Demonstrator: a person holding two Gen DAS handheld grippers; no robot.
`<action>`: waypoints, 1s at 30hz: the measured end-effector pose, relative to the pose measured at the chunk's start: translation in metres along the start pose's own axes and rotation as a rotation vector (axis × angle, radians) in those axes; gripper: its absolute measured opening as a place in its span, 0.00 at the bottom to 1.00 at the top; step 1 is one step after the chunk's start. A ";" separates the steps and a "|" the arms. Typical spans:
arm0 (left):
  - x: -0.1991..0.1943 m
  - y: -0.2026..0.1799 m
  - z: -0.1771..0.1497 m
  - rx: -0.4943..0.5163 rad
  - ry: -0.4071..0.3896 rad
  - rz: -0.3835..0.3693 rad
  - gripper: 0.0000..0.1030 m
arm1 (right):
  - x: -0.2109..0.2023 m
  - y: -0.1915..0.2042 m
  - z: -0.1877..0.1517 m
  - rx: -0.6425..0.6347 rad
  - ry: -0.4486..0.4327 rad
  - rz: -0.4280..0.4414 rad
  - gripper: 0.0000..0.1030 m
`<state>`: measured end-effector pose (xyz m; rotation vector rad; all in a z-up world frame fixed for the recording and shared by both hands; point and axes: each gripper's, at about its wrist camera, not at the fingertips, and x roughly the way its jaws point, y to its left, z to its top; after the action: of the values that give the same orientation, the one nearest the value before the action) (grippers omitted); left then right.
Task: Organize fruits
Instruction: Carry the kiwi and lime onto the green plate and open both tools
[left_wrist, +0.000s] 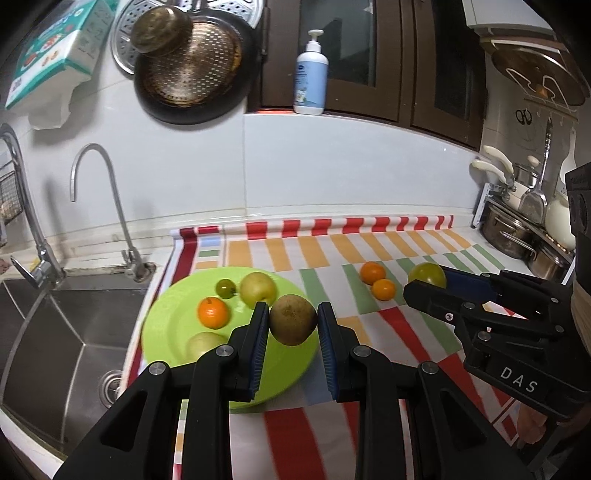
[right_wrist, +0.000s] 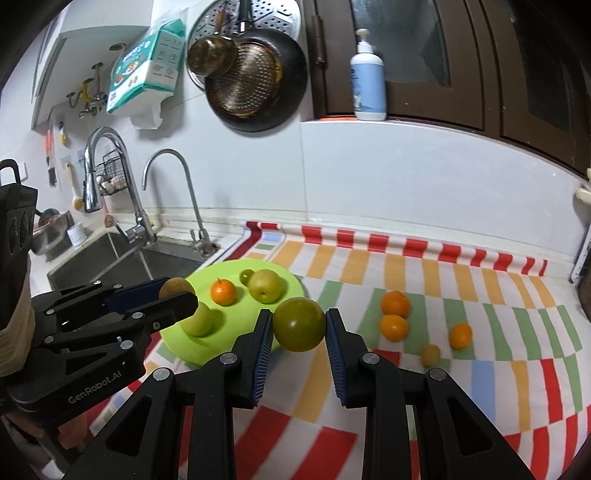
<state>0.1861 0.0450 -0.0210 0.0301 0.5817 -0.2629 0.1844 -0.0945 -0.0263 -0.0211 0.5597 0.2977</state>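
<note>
Left gripper (left_wrist: 293, 325): clamped on a brown pear (left_wrist: 293, 319), long axis upright, above the green plate's (left_wrist: 162, 325) right edge. Right gripper (right_wrist: 299, 328): clamped on a round green fruit (right_wrist: 299, 324), stem dimple facing the camera, above the striped cloth (right_wrist: 480, 369) beside the plate.

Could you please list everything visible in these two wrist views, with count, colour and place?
Plate: one, lime green, on the striped cloth beside the sink.
Fruit on plate: four; one orange, one small green, two yellow-green.
Fruit on cloth: three orange, one small yellowish, right of the plate.
Striped cloth: one, red, orange, green, white, on the counter.
Sink: one, steel, left, two taps.
Pump bottle: one, white-blue, on the ledge.
Pans: dark and steel, hanging on the wall.
Left gripper: black, shut on a brown fruit.
Right gripper: black, shut on a green fruit.
</note>
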 end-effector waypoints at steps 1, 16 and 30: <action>-0.001 0.005 0.000 0.001 0.000 0.003 0.26 | 0.002 0.005 0.001 -0.002 -0.003 0.003 0.29; 0.010 0.069 0.000 0.002 0.014 0.033 0.26 | 0.046 0.056 0.013 -0.008 0.015 0.040 0.29; 0.060 0.118 -0.005 -0.040 0.093 0.022 0.26 | 0.113 0.084 0.022 -0.030 0.107 0.055 0.29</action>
<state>0.2616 0.1452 -0.0629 0.0103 0.6788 -0.2295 0.2625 0.0186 -0.0620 -0.0514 0.6629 0.3603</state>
